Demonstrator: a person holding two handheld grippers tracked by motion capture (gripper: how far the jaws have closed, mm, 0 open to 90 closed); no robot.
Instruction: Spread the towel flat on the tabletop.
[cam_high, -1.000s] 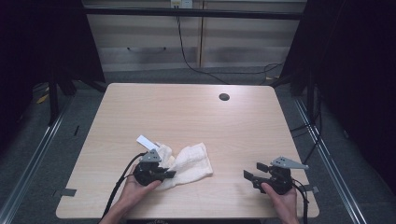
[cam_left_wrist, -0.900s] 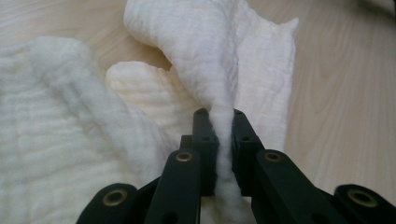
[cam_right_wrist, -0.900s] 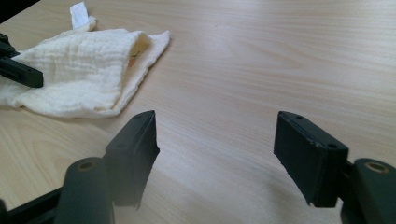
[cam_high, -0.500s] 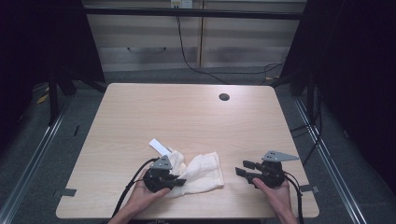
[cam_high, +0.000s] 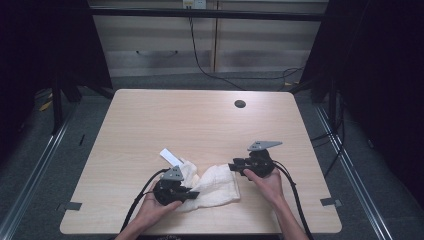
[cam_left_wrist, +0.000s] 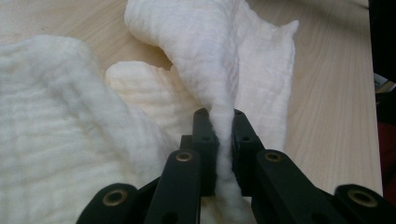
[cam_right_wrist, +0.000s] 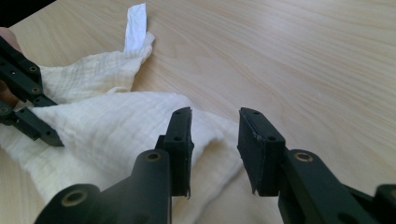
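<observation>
Pale wooden table (cam_high: 150, 120) carries a crumpled cream muslin cloth (cam_high: 215, 182) near its front edge. Left gripper (cam_left_wrist: 219, 116) pinches a raised fold of it, while right gripper (cam_right_wrist: 215, 121) hangs unclenched at its opposite edge.

A cream-white cloth (cam_high: 212, 184) of crinkled gauze lies rumpled on the table toward six o'clock — folded loosely over itself, one fold pinched up into a ridge (cam_left_wrist: 219, 93). A white label tab (cam_high: 170, 157) sticks out flat from its ten o'clock corner.
</observation>
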